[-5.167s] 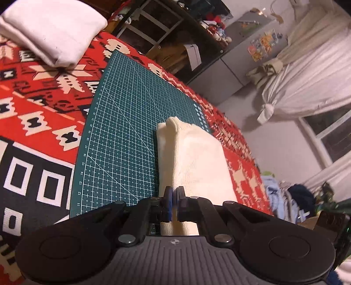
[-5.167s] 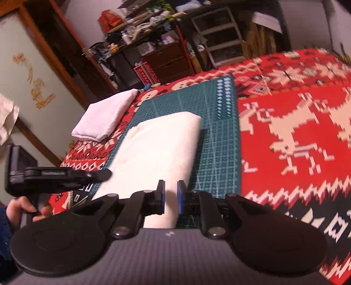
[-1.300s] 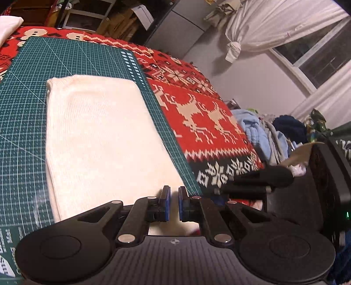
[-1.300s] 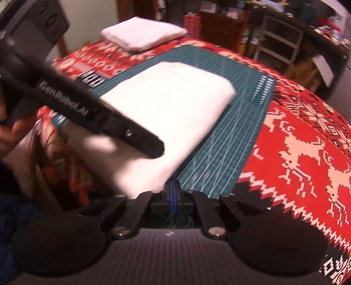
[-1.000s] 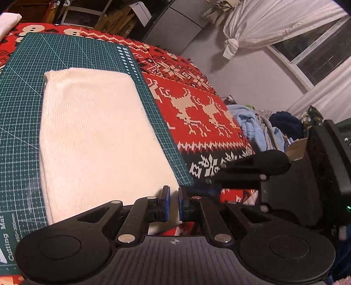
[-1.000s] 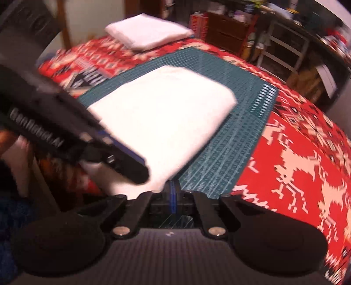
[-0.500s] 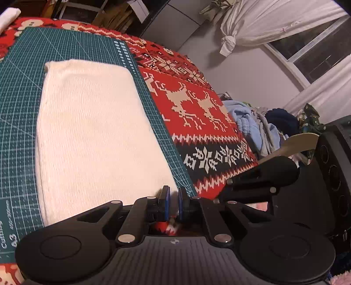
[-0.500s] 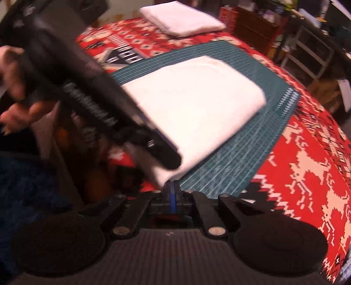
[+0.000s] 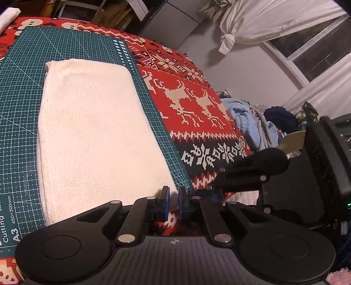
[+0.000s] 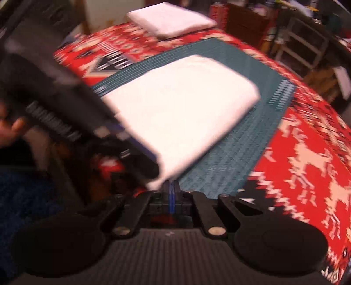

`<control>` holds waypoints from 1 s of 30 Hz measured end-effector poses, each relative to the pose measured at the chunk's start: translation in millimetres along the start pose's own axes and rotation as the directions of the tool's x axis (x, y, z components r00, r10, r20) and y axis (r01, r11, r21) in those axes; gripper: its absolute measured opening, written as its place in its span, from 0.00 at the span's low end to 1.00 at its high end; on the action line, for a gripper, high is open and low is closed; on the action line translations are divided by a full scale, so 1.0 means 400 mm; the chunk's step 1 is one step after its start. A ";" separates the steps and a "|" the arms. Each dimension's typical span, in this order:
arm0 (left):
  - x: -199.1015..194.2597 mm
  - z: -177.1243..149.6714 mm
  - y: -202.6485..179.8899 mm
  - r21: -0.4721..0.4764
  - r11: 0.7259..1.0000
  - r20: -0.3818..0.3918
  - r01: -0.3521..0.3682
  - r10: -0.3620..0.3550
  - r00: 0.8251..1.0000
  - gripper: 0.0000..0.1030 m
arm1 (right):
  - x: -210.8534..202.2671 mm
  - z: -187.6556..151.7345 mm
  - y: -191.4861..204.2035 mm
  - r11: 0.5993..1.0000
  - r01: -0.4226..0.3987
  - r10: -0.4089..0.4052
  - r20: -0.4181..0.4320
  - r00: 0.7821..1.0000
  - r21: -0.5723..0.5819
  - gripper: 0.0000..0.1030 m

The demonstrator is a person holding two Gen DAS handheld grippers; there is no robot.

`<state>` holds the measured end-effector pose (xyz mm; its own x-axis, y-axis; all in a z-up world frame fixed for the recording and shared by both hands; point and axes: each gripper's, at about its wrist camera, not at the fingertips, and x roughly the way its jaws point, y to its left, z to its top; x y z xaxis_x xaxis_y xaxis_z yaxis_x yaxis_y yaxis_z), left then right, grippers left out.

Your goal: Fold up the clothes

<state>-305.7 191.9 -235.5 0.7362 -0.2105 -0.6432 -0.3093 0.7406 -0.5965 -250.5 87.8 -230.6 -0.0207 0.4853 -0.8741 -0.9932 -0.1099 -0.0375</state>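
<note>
Here the cream garment (image 9: pixel 96 131) lies folded flat.

Ahead of you, a grey wall (image 9: pixel 248 72); at 1 o'clock, a knotted white curtain (image 9: pixel 258 24) beside a dark window (image 9: pixel 316 52); at 3 o'clock, a heap of laundry (image 9: pixel 258 122); at 11 o'clock, cluttered dark shelving (image 9: pixel 105 13); lighting warm and dim.

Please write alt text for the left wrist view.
A folded cream knitted garment lies on a green gridded cutting mat over a red reindeer-patterned blanket. The open left gripper is at its near corner.
</note>
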 end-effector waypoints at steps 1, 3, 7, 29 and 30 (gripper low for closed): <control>-0.004 0.006 -0.001 0.002 1.000 0.004 0.004 -0.004 1.000 0.07 | 0.000 -0.002 0.004 1.000 -0.015 0.014 -0.008 1.000 -0.014 0.01; -0.014 0.029 -0.002 0.009 1.000 0.026 0.005 -0.006 1.000 0.07 | -0.001 -0.002 -0.012 1.000 -0.019 0.019 0.004 1.000 0.011 0.01; -0.016 0.114 0.017 0.003 0.999 0.100 -0.032 0.032 0.994 0.07 | -0.008 0.012 -0.105 0.983 0.019 -0.036 0.090 0.995 0.182 0.02; 0.127 0.327 0.139 -0.089 0.988 0.119 -0.128 0.138 0.983 0.07 | 0.196 0.204 -0.389 0.867 0.011 -0.112 0.174 0.978 0.498 0.04; 0.127 0.328 0.141 -0.093 0.988 0.119 -0.124 0.135 0.984 0.07 | 0.199 0.210 -0.398 0.865 0.007 -0.111 0.178 0.978 0.502 0.04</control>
<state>-206.9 306.7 -239.1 0.7542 -0.0310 -0.6560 -0.4533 0.6982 -0.5542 -103.7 217.0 -253.6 0.0696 0.6412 -0.7642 -0.9166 0.3434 0.2046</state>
